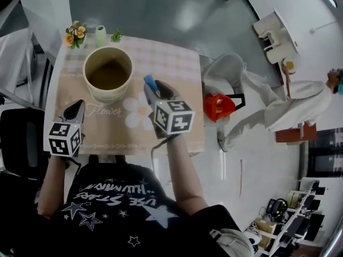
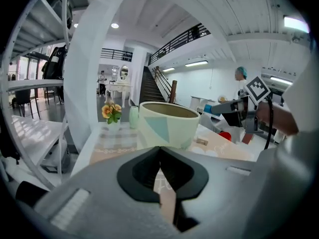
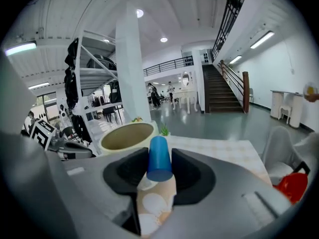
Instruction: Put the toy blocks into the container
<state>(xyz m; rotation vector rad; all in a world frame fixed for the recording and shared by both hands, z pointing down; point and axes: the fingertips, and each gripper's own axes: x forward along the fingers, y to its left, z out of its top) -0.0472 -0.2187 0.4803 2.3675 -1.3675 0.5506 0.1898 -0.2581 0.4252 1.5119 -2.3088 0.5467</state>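
Left gripper (image 1: 79,105): jaws clenched together on nothing, above the near left corner of the table (image 1: 177,63), tips toward the container.
Flowers (image 1: 75,35): a small orange bunch at the far left corner, with a pale green vase (image 1: 100,35) just beside it.
Container (image 1: 107,95): a round cream pot, upright on the far left part of the table, open top, brown inside.
Blue block (image 3: 159,156): a cylinder grasped between the right gripper's jaws, just right of the container and not in it.
Right gripper (image 1: 151,90): clamped on the blue block over the table's middle.
Red object (image 1: 217,106): on a white chair (image 1: 230,68) past the right edge.
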